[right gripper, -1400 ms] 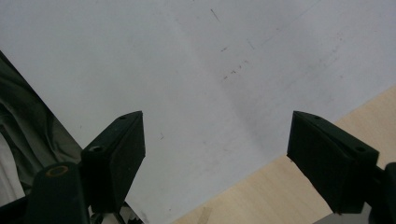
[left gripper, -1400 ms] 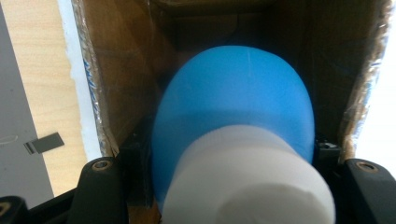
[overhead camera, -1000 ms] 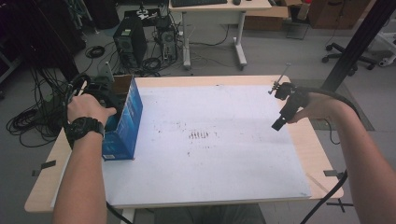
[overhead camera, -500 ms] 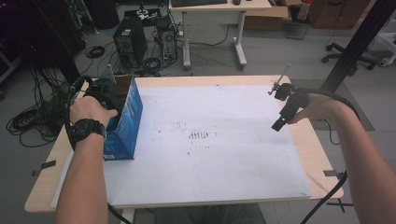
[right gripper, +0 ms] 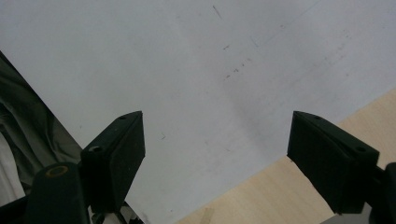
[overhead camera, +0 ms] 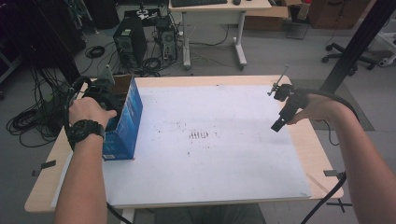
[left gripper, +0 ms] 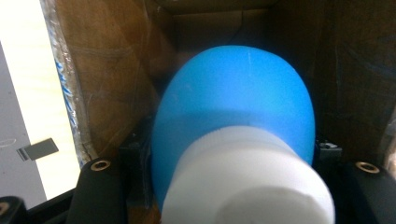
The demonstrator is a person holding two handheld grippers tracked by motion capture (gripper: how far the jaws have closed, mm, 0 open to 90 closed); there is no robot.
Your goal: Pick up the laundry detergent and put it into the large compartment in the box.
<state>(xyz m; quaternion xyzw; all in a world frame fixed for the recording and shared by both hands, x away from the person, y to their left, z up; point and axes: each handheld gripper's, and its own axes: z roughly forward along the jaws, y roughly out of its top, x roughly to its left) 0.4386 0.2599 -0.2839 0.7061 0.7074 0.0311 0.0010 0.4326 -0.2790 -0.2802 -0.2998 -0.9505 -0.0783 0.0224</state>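
- Tongs on the left point(left gripper: 233, 186) are reaching down into an open blue box point(overhead camera: 125, 122) that stands near the left edge of the counter point(overhead camera: 299, 140); in the left gripper view they are clamped on a blue bottle point(left gripper: 233, 102) with a white cap point(left gripper: 247, 182).
- Black jaws press against the bottle from both sides, just below its rounded blue body, with the white cap closest to the camera.
- The bottle sits inside the box, with the brown cardboard inner walls around it on the sides and behind.
- In the high view the left hand point(overhead camera: 91, 112), which wears a dark wristwatch point(overhead camera: 84, 130), covers the gripper at the box's open top.
- The box is upright, its blue outer face turned toward the middle of the counter and its bottom edge resting on the white sheet point(overhead camera: 210, 158) that covers most of the surface.
- The right tongs point(right gripper: 215, 154) are spread wide with nothing between the jaws; beneath them are the white sheet and a strip of bare wood.
- In the high view the right hand point(overhead camera: 313, 108) holds its gripper near the counter's right edge, well apart from the box, with the jaws pointing down and toward the centre.
- Faint dark smudges point(overhead camera: 201, 135) mark the middle of the sheet, between the two hands.
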